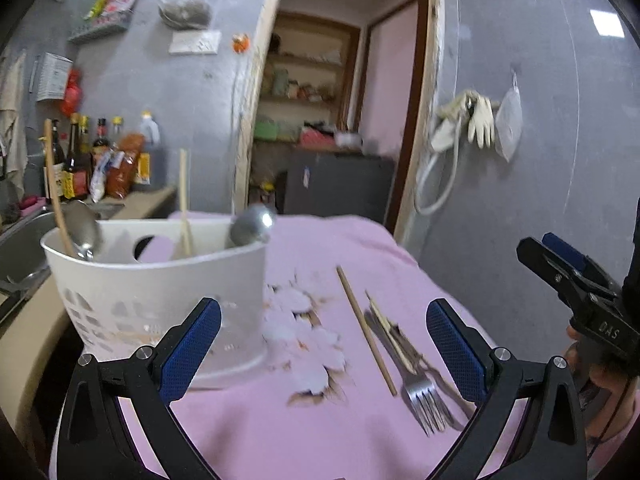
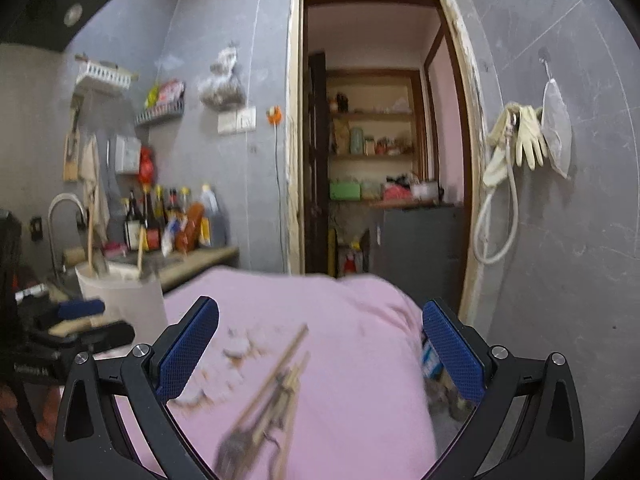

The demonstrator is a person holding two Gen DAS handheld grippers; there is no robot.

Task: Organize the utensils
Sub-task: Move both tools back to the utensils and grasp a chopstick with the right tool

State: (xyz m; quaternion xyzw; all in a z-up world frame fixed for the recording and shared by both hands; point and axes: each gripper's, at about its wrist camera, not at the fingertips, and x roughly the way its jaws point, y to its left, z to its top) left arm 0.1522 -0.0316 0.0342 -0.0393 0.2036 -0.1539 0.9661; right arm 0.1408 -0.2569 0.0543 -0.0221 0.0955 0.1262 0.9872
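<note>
A white perforated utensil holder [image 1: 160, 296] stands on the pink cloth [image 1: 280, 432] at the left. It holds two metal spoons [image 1: 250, 226], a chopstick [image 1: 184, 204] and a wooden handle. A loose chopstick [image 1: 366, 330] and a pile of forks [image 1: 424, 396] with more chopsticks lie on the cloth to its right. My left gripper [image 1: 324, 352] is open and empty, above the cloth between holder and pile. My right gripper [image 2: 320, 352] is open and empty, above the blurred pile [image 2: 272, 396]; it also shows in the left wrist view [image 1: 560, 272]. The holder shows far left [image 2: 120, 296].
A sink [image 1: 20, 248] and counter with sauce bottles [image 1: 80, 160] lie left of the table. A doorway [image 2: 380, 140] opens behind it. Gloves and a hose [image 2: 516, 140] hang on the grey wall at the right. The cloth has a white flower print [image 1: 304, 340].
</note>
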